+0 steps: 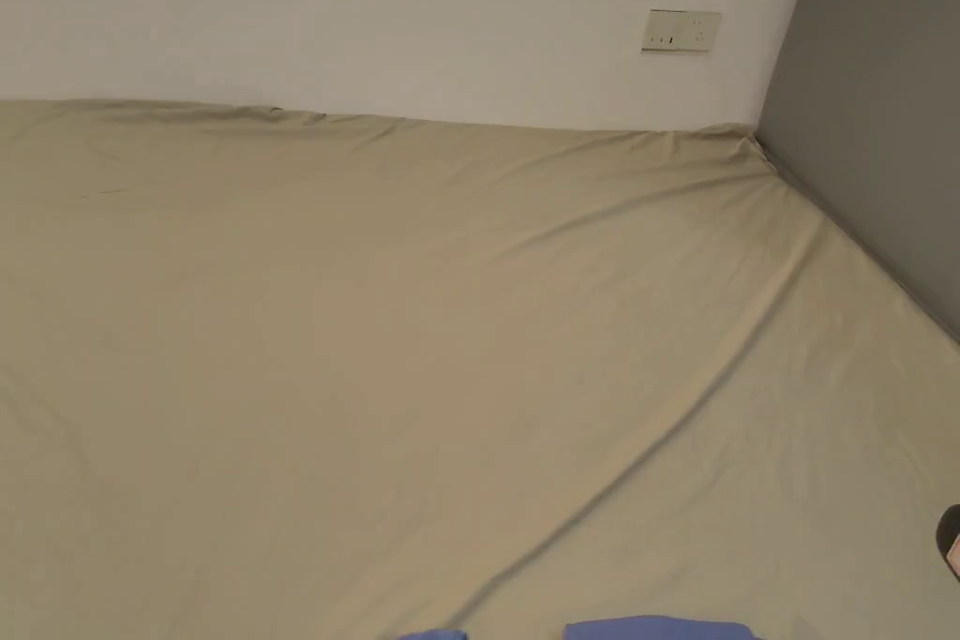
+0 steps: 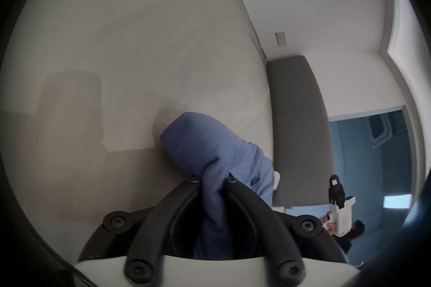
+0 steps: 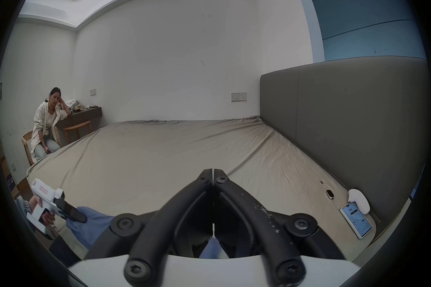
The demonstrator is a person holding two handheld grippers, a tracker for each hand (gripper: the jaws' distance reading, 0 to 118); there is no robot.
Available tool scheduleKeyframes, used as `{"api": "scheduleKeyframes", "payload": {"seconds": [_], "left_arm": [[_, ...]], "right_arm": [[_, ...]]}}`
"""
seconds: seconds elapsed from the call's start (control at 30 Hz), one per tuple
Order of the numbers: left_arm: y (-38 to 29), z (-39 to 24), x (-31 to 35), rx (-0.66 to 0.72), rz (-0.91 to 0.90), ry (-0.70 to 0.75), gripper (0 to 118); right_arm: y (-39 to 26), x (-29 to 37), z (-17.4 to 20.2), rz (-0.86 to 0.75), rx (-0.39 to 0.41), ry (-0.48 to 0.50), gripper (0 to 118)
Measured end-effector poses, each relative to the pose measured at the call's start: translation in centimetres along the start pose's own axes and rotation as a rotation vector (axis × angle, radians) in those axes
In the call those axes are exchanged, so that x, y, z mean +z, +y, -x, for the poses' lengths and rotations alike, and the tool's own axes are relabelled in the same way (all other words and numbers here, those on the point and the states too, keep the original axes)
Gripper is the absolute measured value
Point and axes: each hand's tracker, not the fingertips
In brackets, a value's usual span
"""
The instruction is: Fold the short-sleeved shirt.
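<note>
At the bottom centre of the left gripper view, the left hand-held gripper (image 2: 213, 182) has its jaws closed onto a bunched fold of the blue short-sleeved shirt (image 2: 205, 147), whose cloth stands up in a rounded hump just past the tips and trails back between the jaws. A pinch this tight suits lifting the garment clear so it can be carried over the bed and spread out.

In the right gripper view the right hand-held gripper (image 3: 213, 172) has its jaws brought fully together, tip touching tip, with nothing between the tips; a sliver of blue shows low down behind them, though whether it is caught there I cannot tell. At the lower left of that frame the other gripper pinches the shirt near the bed's near edge.

In the head view the shirt peeks in along the bottom edge, while the beige bed sheet (image 1: 422, 342) stretches away, lightly creased, presumably the folding surface. The fold itself looks not yet begun.

At the right of the right gripper view a smartphone (image 3: 355, 220), a wristwatch (image 3: 330, 194) and a small white device (image 3: 358, 200) lie against the grey headboard (image 3: 349, 117), likely parked out of the way. Farther off, at the left, a person sits on a wooden chair (image 3: 26, 145).
</note>
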Motion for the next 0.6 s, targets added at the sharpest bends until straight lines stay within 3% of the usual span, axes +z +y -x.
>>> {"api": "scheduleKeyframes", "payload": {"seconds": [0.13, 0.17, 0.23, 0.4, 0.43, 0.6], "left_arm": [[-0.1, 0.0, 5.4, -0.044, -0.087, 0.180, 10], [3.9, 5.3, 6.2, -0.065, -0.099, 0.232, 10], [3.9, 4.1, 7.2, -0.068, -0.120, 0.247, 10], [1.9, -5.1, 5.5, -0.338, -0.086, 0.310, 10], [-1.2, -10.7, 3.7, -0.375, -0.078, 0.307, 10], [-4.5, -18.2, -5.8, -0.573, 0.064, 0.270, 10]], "right_arm": [[0.3, 0.1, -0.3, -0.020, -0.010, 0.011, 1], [0.2, 0.1, -0.3, -0.027, -0.016, 0.014, 1], [0.1, 0.1, -0.4, -0.031, -0.029, 0.023, 1], [-0.5, 0.4, -0.8, -0.039, -0.060, 0.054, 1], [-0.6, 0.6, -1.1, -0.041, -0.066, 0.059, 1], [-1.1, 2.1, -3.0, -0.067, -0.075, 0.024, 1]]}}
